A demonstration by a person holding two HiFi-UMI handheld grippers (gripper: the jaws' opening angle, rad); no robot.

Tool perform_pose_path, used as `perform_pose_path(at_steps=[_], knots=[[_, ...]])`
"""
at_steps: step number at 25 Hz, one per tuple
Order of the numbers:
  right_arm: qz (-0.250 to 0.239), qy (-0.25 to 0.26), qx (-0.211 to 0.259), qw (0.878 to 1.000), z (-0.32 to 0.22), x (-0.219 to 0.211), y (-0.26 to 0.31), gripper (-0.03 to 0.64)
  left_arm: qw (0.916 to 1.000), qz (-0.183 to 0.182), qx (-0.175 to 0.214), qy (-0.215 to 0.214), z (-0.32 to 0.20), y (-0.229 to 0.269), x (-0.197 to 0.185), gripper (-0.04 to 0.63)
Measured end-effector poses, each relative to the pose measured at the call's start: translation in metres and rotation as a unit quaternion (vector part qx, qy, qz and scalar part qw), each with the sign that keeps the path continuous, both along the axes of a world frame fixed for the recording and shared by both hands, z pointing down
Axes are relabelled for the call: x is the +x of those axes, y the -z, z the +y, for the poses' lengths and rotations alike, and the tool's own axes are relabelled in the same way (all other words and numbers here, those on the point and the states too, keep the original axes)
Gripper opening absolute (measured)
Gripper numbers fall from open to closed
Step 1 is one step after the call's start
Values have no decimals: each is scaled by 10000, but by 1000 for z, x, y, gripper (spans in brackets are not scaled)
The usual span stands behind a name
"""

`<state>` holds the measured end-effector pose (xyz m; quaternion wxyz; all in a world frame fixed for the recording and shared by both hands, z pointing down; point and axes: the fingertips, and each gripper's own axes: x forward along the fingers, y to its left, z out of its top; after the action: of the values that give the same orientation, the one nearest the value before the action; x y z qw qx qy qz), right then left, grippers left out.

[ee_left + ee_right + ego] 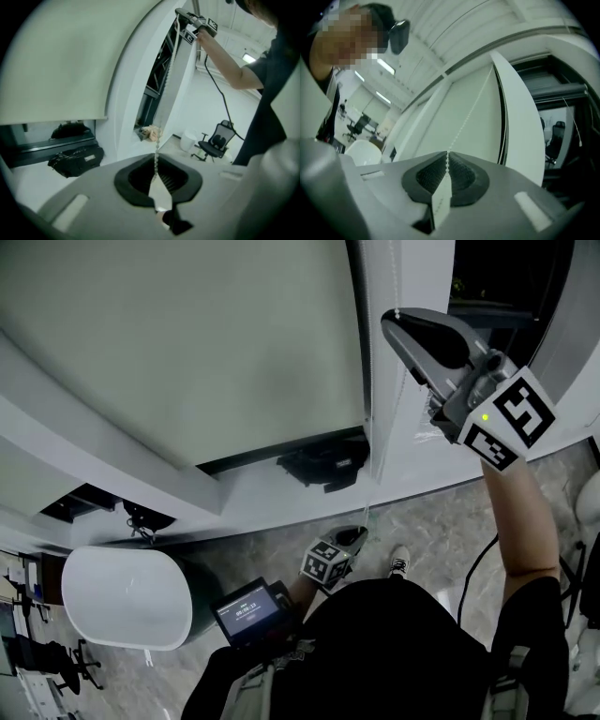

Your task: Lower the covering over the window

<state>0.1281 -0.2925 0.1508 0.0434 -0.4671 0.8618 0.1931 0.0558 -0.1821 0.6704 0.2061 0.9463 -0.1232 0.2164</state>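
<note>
A pale roller blind point(178, 343) covers the upper part of the window; its bottom edge hangs above the sill. A white bead chain point(165, 93) runs taut beside the window frame. My right gripper point(392, 322) is raised high, shut on the bead chain point(467, 117), which enters between its closed jaws in the right gripper view point(447, 159). My left gripper point(354, 538) is low, near the sill, and is shut on the same chain in the left gripper view point(156, 168). In that view the right gripper point(183, 14) shows at the chain's upper end.
A black bag point(323, 463) lies on the sill under the blind. A white rounded tub point(127, 596) stands on the floor at the left. A small screen device point(248, 607) is at the person's chest. An office chair point(215, 140) stands behind.
</note>
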Motion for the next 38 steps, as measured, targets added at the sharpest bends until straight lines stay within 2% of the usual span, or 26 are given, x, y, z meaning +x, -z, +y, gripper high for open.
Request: perform_pose_path(at_steps=[2, 4, 5, 7, 9, 11, 14, 17, 19, 21, 23, 26, 28, 30, 32, 34, 36, 38], knots=[[600, -282, -417, 9969, -10, 6, -59, 12, 9991, -136, 138, 381, -14, -5, -19, 17], [791, -421, -1183, 9889, -16, 16, -144, 12, 9961, -34, 145, 864, -29, -4, -40, 18], [705, -510, -1545, 9842, -16, 23, -183, 12, 9937, 95, 101, 1115, -37, -2, -51, 35], [205, -716, -2065, 9756, -8, 41, -241, 12, 9868, 388, -73, 1573, -54, 3, -76, 75], [-300, -916, -2304, 9683, 1, 56, -272, 12, 9752, 672, -322, 2086, -72, 8, -107, 118], [-470, -994, -2395, 9646, 10, 58, -288, 12, 9599, 999, -449, 2582, -92, 23, -133, 117], [-337, -895, -2281, 9689, 21, 38, -291, 12, 9469, 1569, -39, 2805, -121, 76, -138, 100], [-91, -790, -2253, 9710, 25, 13, -295, 12, 9453, 2179, 574, 2358, -134, 151, -106, 97], [304, -746, -2601, 9622, 27, -2, -330, 12, 9443, 2574, 897, 1843, -130, 203, -72, 94], [603, -642, -3108, 9464, 35, -20, -384, 12, 9411, 2902, 1107, 1339, -121, 249, -37, 94], [550, -534, -3517, 9330, 49, -37, -425, 12, 9372, 3144, 1244, 857, -107, 287, -4, 94], [304, -453, -3735, 9260, 60, -55, -443, 12, 9264, 3444, 1499, 248, -84, 335, 34, 136], [324, -407, -3735, 9262, 62, -62, -441, 12, 9175, 3622, 1639, 72, -78, 355, 49, 183], [425, -381, -3713, 9268, 64, -65, -440, 14, 9101, 3794, 1669, 51, -79, 369, 57, 183], [491, -389, -3680, 9277, 66, -64, -439, 14, 9051, 3928, 1625, 46, -83, 380, 62, 105], [495, -394, -3663, 9283, 68, -63, -439, 14, 9058, 3913, 1622, -66, -84, 384, 67, 14], [557, -417, -3787, 9229, 73, -61, -448, 14, 9167, 3638, 1649, -118, -85, 373, 73, 12], [561, -508, -4091, 9093, 82, -54, -468, 15, 9295, 3333, 1581, -49, -90, 348, 76, 11]])
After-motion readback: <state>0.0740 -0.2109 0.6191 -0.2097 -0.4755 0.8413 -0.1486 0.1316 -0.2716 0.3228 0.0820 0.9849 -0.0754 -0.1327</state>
